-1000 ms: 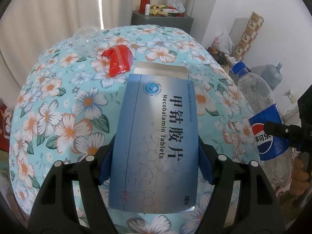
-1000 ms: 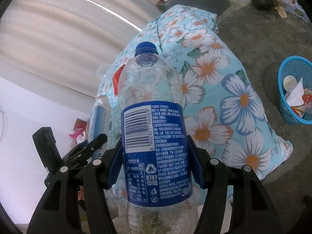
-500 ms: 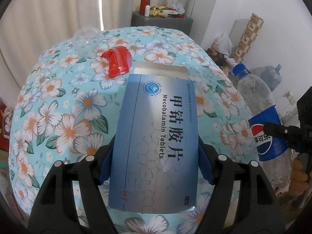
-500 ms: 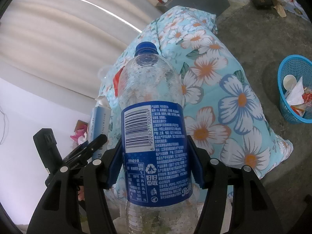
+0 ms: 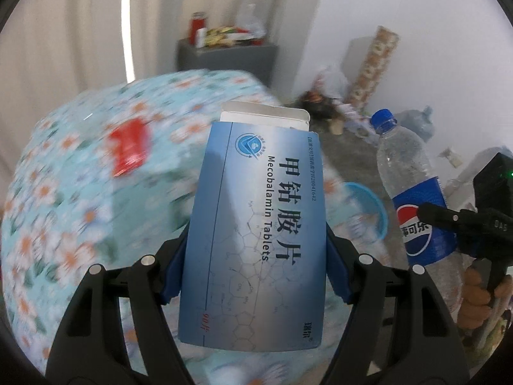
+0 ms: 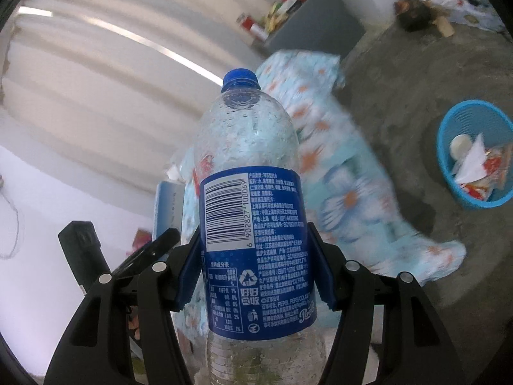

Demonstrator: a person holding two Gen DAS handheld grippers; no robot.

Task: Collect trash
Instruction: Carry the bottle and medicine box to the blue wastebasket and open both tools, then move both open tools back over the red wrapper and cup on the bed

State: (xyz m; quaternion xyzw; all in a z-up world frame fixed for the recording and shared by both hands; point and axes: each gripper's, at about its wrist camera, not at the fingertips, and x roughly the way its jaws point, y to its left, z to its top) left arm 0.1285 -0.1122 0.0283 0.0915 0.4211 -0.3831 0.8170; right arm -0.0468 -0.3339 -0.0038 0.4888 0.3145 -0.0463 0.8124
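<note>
Left wrist view: left gripper (image 5: 255, 272) clamps tablet box (image 5: 256, 224), right gripper (image 6: 255, 266) clamps Pepsi bottle (image 6: 253, 224), both off the floral table (image 5: 64, 224) w/ blue basket (image 6: 449, 134) beyond it already part-filled, so 2 drops left plus red wrapper (image 5: 130, 150) on table.

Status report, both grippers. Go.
Left gripper shut on tablet box. Right gripper shut on Pepsi bottle. Blue basket on floor, part full. Nothing blocking it.
</note>
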